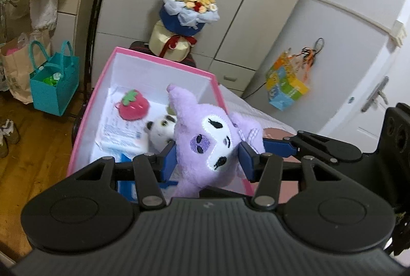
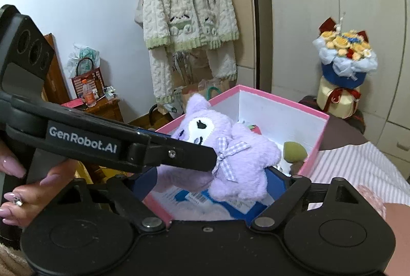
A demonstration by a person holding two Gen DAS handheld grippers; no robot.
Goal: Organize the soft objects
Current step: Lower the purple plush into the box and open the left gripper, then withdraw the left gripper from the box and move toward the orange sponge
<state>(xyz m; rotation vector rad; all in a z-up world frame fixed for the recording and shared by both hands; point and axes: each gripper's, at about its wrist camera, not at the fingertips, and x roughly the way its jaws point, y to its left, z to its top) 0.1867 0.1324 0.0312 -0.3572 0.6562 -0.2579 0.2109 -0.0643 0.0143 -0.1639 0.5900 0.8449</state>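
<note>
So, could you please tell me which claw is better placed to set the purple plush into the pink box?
Left. The left claw already grips the purple plush above the pink box; the right claw is open and holds nothing.

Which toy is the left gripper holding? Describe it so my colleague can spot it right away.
Find the pink box with white walls. Just above its near end, the left gripper is shut on a purple plush with a white face and a checked bow. The strawberry and panda lie inside the box; only the purple one is lifted.
</note>
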